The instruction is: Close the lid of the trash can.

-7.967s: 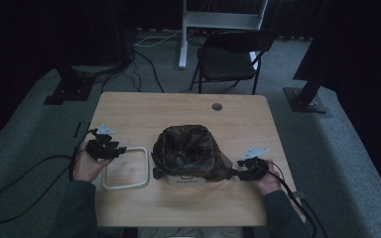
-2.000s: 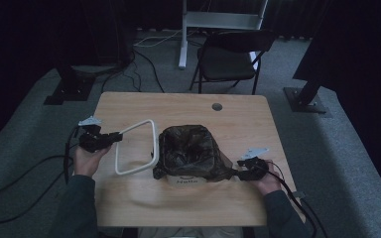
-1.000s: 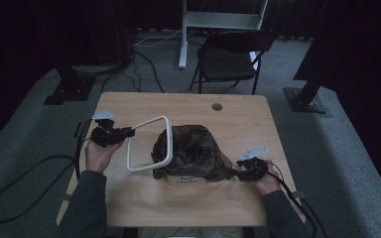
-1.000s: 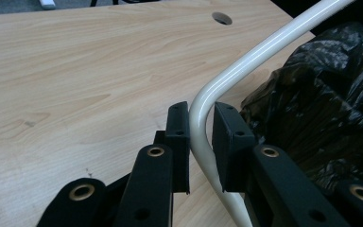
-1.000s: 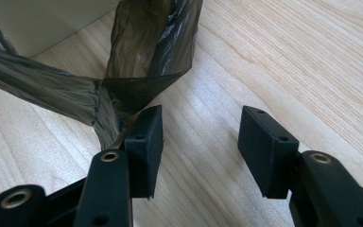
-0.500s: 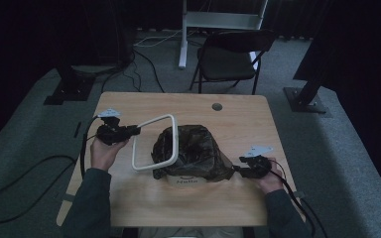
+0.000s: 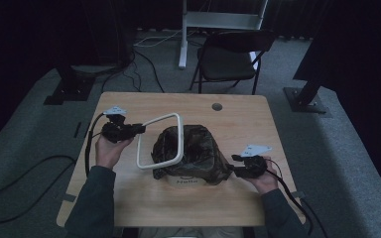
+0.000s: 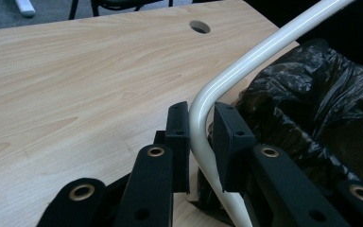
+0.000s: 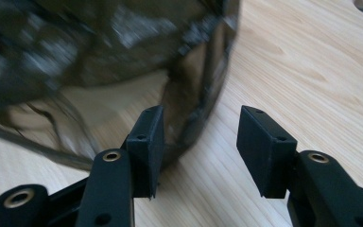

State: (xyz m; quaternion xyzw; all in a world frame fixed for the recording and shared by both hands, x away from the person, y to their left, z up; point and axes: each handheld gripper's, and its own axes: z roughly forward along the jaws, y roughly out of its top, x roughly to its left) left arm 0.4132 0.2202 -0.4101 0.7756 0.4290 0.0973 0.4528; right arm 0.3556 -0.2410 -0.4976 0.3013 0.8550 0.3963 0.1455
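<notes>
A white rounded-rectangle tube frame [image 7: 159,119] hangs tilted in the air, its far side over the left rim of a small bin lined with a dark crumpled bag [image 7: 193,153]. My left gripper [image 7: 140,128] is shut on the frame's near left corner; in the left gripper view both pads clamp the tube [image 8: 246,61] at the left gripper [image 8: 201,137], with the bag [image 8: 312,118] just behind. My right gripper [image 7: 233,168] sits at the bin's right side, open. In the right gripper view, the right gripper [image 9: 201,146] has bare table between its pads and the blurred bag [image 9: 99,47] beside its left pad.
The wooden table [image 7: 129,198] has a round cable hole [image 7: 217,106] near its far edge. A dark folding chair [image 7: 233,54] stands behind the table, and cables trail on the floor at the left. A white label shows on the bin's front [image 7: 186,182].
The left gripper has carried the frame to the right and tipped it up, so it now reaches over the bin's left rim. The right hand has lifted slightly beside the bin.
</notes>
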